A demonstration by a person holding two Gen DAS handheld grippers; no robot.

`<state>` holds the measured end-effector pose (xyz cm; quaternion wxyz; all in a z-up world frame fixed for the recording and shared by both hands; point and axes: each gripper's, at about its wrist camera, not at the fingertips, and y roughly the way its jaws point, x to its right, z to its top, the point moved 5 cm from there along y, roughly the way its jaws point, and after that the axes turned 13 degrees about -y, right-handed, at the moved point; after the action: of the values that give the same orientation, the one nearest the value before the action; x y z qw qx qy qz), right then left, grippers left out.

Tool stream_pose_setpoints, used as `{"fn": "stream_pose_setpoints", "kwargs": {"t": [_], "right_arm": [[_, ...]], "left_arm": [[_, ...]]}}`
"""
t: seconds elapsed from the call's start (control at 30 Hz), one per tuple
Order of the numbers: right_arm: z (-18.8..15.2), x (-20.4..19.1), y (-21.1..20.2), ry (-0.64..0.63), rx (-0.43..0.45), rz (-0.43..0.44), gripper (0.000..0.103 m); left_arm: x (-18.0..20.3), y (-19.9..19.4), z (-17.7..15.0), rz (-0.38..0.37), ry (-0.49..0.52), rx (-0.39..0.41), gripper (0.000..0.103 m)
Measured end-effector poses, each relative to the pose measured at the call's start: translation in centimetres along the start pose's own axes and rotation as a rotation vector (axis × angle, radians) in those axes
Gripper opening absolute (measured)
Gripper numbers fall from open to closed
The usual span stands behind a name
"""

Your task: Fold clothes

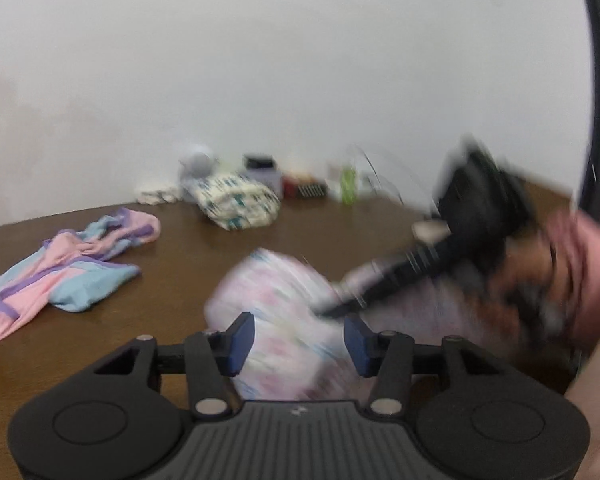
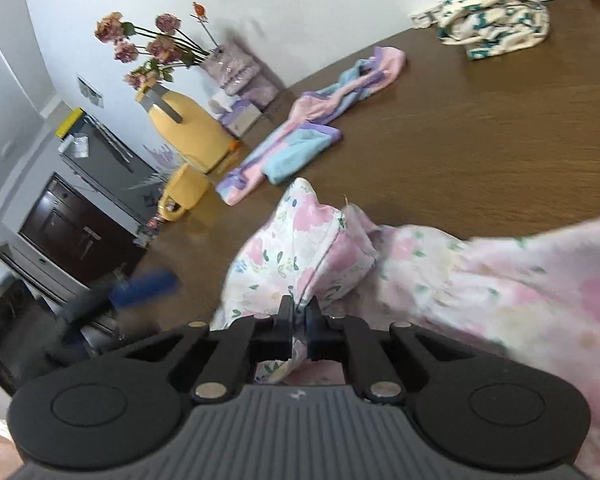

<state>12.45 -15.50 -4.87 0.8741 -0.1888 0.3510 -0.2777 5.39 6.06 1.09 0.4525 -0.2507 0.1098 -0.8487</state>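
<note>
The right claw (image 2: 299, 312) is clamped on an edge of the pink floral cotton garment (image 2: 480, 280) bunched on the brown wooden tabletop (image 2: 480, 140); the left claw (image 1: 298, 344) hangs apart beside it; I'd judge pulling the cloth flat matters before any crease.

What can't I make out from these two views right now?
- Left wrist view: the right gripper and floral garment are motion-blurred; its grip is unreadable here.
- Right wrist view: the left gripper is a blur; the garment's right end leaves the frame.
- Small items by the wall: too blurred to identify.
</note>
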Motion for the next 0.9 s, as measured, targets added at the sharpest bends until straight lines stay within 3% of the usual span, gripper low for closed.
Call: {"fn": "stream_pose_setpoints", "kwargs": {"t": [0.07,0.17,0.2,0.33,0.43,0.53,0.6,0.7,0.77,0.9], "right_arm": [[-0.3,0.3,0.0,-0.012,-0.008,-0.016,0.005],[-0.5,0.5,-0.1,-0.029,-0.012,-0.031,0.006],[-0.6,0.6,-0.3,-0.033,-0.011,-0.037,0.006],[-0.4,0.8,-1.3,-0.062,0.01,-0.078,0.012],[0.6,-0.2,-2.9,-0.146,0.077,-0.133,0.018],[1.7,-3.0,-2.6,-0.314,0.117,-0.163,0.021],[2.4,-4.9,-2.4,-0.426,0.143,-0.184,0.032],[2.6,-6.4,-0.4,-0.581,0.096,-0.225,0.036],[2.7,-5.4,0.7,-0.598,0.06,-0.26,0.035],[3.4,-1.8,0.9,-0.453,0.027,-0.247,0.033]], "left_arm": [[-0.7,0.8,0.6,0.032,-0.036,0.004,0.044],[-0.3,2.6,0.1,0.068,-0.005,-0.036,0.019],[0.0,3.1,-0.2,0.074,0.015,-0.049,0.017],[1.3,5.2,-1.5,0.099,0.099,-0.104,0.016],[2.2,6.7,-2.4,0.117,0.161,-0.146,0.016],[3.3,7.6,-3.1,0.147,0.235,-0.163,0.017],[4.1,7.8,-3.4,0.173,0.29,-0.161,0.018],[5.4,7.9,-3.9,0.2,0.379,-0.157,0.025],[5.9,7.9,-4.2,0.21,0.419,-0.153,0.029],[6.1,7.2,-4.4,0.204,0.454,-0.157,0.029]]}}
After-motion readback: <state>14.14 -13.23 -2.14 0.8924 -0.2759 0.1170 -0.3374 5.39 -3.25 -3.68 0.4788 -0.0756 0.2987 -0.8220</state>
